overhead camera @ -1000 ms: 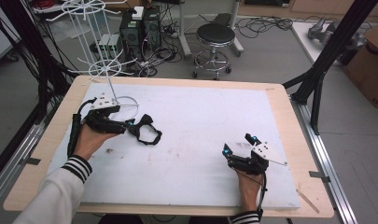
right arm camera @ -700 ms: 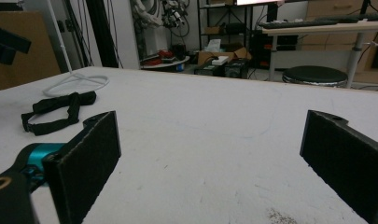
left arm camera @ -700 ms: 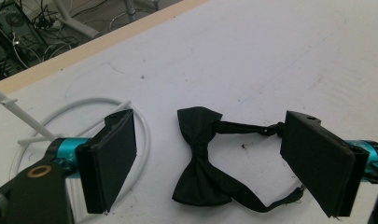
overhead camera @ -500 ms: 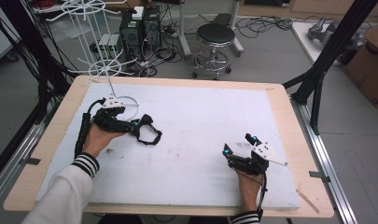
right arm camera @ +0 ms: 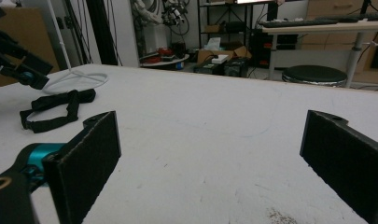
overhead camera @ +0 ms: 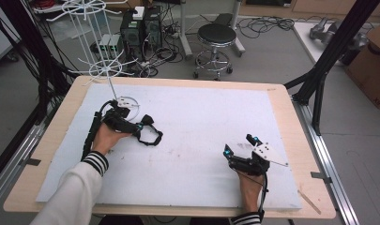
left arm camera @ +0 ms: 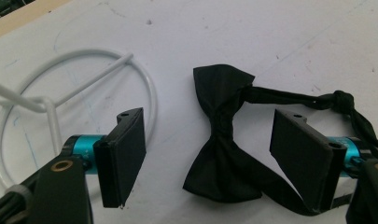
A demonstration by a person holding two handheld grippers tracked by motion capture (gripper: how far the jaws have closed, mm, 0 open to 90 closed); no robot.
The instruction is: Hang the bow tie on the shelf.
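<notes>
A black bow tie (left arm camera: 221, 154) with its strap (overhead camera: 152, 137) lies flat on the white sheet, left of centre. My left gripper (left arm camera: 210, 121) hangs low over it, one jaw on each side of the bow. The jaws have just been closing, but a gap still shows between each pad and the cloth. In the high view this left gripper (overhead camera: 143, 126) points right, beside the ring base of a white wire stand (overhead camera: 126, 101). My right gripper (overhead camera: 239, 144) rests near the front right of the sheet, open, with nothing between its fingers (right arm camera: 91, 158).
The wire stand's ring base (left arm camera: 149, 93) lies just left of the left jaw, and its pole rises from there. The white sheet (overhead camera: 201, 108) covers a wooden table top. A stool (overhead camera: 216, 35), computer boxes and cables sit on the floor beyond the far edge.
My left hand has slid right from the stand's base and sunk over the bow tie, its jaws narrower than before. The right hand and the bow tie have stayed put.
</notes>
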